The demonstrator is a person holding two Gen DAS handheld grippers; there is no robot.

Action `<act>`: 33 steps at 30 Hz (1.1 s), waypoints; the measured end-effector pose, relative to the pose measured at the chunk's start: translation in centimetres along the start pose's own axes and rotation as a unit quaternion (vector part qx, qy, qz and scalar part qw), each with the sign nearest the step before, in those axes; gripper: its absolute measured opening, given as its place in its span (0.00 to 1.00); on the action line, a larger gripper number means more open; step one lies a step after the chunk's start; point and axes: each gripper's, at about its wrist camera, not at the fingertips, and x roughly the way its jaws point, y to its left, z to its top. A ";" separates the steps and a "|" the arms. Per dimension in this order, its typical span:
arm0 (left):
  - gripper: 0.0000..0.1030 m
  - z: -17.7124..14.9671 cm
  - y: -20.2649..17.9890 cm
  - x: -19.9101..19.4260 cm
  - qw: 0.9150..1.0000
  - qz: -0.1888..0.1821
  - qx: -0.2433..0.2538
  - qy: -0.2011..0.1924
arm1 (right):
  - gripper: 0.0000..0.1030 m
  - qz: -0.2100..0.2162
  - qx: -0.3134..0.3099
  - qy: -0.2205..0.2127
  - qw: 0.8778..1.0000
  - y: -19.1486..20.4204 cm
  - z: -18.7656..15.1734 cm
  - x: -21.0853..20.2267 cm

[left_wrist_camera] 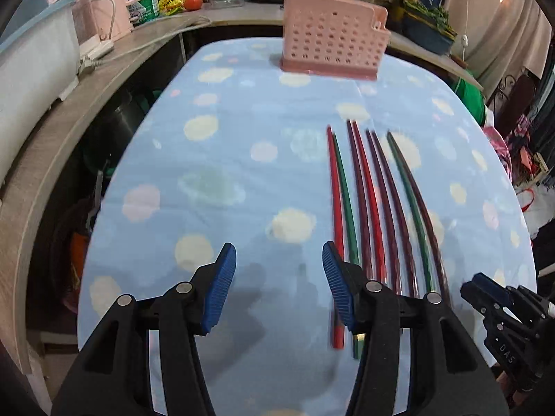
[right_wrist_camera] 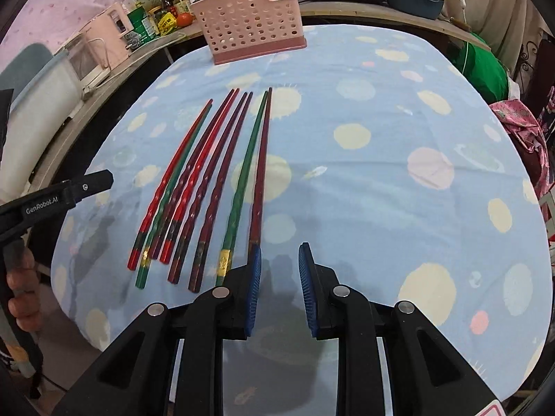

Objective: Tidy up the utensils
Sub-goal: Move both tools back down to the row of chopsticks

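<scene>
Lying side by side on the dotted blue cloth, eight chopsticks form four pairs: two red, two green, four dark maroon. One pink perforated holder stands at twelve o'clock, well apart. The left gripper hangs spread and empty, its right finger covering the leftmost pair's butts. The right gripper is parted narrowly around nothing, its left pad hiding the rightmost butts
</scene>
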 end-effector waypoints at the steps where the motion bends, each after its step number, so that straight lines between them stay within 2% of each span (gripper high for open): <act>1: 0.48 -0.8 0.0 0.0 1.000 -0.001 0.000 0.005 | 0.22 -0.001 -0.002 0.001 1.000 0.3 -0.3 0.1; 10: 0.48 -3.6 -0.5 -0.2 1.000 -0.001 0.010 0.016 | 0.22 -0.002 -0.001 0.001 1.000 1.2 -1.0 0.5; 16: 0.48 -4.3 -0.9 0.0 1.000 -0.006 0.013 0.024 | 0.22 -0.006 -0.004 0.003 1.000 1.4 -1.3 0.8; 26: 0.48 -5.0 -1.7 0.1 0.999 -0.017 0.025 0.031 | 0.14 -0.015 -0.009 -0.001 1.000 1.4 -1.5 0.8; 33: 0.48 -5.4 -1.9 1.3 0.998 -0.026 0.022 0.053 | 0.14 -0.023 -0.018 -0.003 1.000 1.6 -1.5 0.9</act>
